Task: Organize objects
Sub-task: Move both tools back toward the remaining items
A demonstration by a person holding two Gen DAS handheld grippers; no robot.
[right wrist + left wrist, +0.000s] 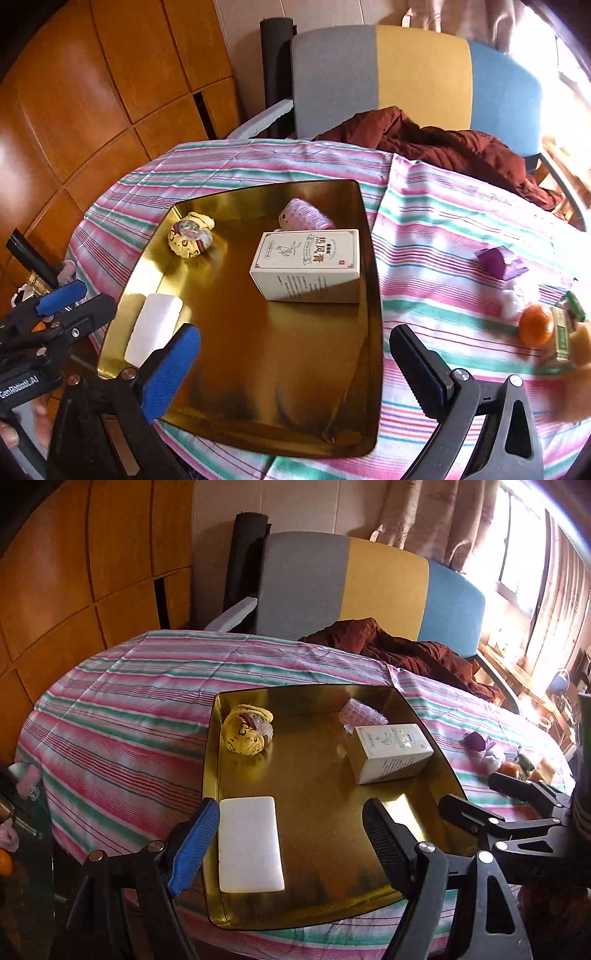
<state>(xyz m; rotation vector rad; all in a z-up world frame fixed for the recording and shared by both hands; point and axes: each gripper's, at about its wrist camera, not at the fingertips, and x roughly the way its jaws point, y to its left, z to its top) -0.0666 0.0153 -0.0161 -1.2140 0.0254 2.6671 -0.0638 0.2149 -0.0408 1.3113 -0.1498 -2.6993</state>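
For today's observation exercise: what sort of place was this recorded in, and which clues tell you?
Probably a lived-in home dining or living room: a table under a striped tablecloth, a multicoloured chair draped with brown clothing, and curtains by a sunny window.

Blown-out window (517, 554) glare; edges perhaps blurred.

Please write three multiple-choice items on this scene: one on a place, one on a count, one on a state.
1. Where is the white box?
A. in the gold tray
B. on the chair
C. on the floor

2. How many things lie in the tray?
A. two
B. four
C. six

3. How is the right gripper?
A. shut on the box
B. open, holding nothing
C. shut on the orange

Answers: 1 A, the box rests on the tray's floor. 2 B, box, white bar, yellow bundle, pink roller. 3 B, its jaws stand wide apart.
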